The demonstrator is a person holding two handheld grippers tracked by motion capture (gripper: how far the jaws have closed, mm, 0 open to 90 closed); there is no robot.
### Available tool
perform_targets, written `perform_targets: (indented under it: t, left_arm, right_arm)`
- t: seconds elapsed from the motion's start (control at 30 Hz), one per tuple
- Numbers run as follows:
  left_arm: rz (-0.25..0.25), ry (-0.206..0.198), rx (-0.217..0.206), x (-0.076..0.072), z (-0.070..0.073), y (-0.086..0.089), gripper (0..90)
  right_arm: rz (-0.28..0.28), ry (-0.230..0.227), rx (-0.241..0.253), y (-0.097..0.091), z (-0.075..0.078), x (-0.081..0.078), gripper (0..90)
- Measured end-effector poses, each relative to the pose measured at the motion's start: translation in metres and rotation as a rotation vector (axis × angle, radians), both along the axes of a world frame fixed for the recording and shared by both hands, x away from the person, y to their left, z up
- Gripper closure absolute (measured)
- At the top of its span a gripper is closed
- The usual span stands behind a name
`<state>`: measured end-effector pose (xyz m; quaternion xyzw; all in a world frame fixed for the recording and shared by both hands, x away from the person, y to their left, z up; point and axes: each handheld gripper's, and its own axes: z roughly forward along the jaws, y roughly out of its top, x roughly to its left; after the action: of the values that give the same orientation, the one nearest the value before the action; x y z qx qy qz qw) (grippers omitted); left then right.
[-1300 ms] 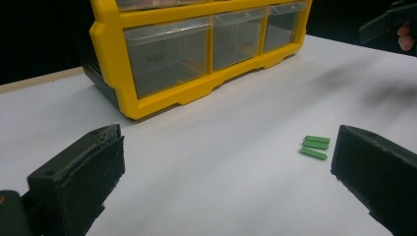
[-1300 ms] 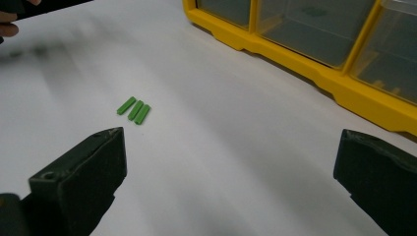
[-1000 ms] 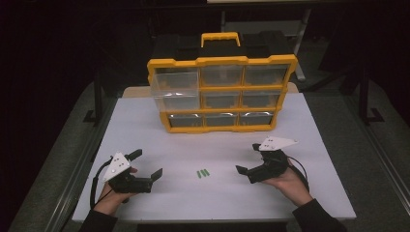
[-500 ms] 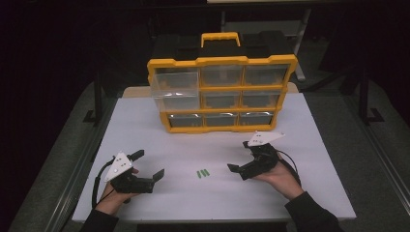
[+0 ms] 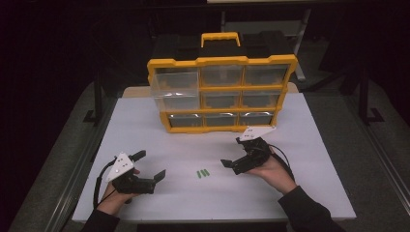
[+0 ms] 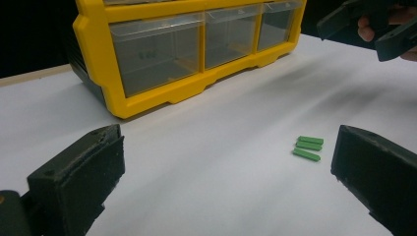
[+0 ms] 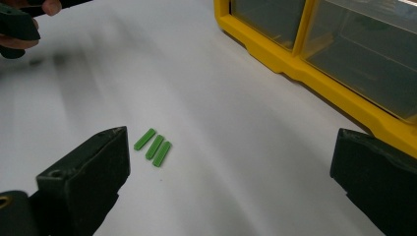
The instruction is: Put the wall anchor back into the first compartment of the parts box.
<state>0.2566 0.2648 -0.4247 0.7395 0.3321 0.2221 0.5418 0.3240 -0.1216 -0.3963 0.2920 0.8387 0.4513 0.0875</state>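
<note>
a: right gripper (image 5: 231,160) jaws spread wide, nothing between them. it sits low over the table (image 5: 309,145), just right of the green sticks (image 5: 203,173).

b: left gripper (image 5: 151,165)?

a: spread too, empty, near the front left edge, pointing toward the sticks.

b: sticks where exactly?

a: three, side by side, flat on the white top between both grippers, well in front of the yellow drawer organizer (image 5: 220,92). top left drawer (image 5: 176,88) pulled out.
</note>
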Motion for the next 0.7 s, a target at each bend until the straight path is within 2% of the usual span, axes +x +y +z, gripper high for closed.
perform_targets:
  t: [0.3,0.4,0.7]
  left_arm:
    - [0.001,0.0,0.004,-0.001,0.0,-0.001,0.0]
    - [-0.004,-0.001,0.016,0.0,0.0,0.0,0.0]
    - [-0.009,0.002,0.017,-0.001,0.0,-0.001,0.0]
  right_arm:
    - [-0.01,0.034,-0.033,0.009,0.001,0.007,4.0]
    - [0.006,0.041,-0.044,0.012,0.001,0.009,5.2]
    - [0.041,0.079,-0.061,0.024,0.001,0.014,9.8]
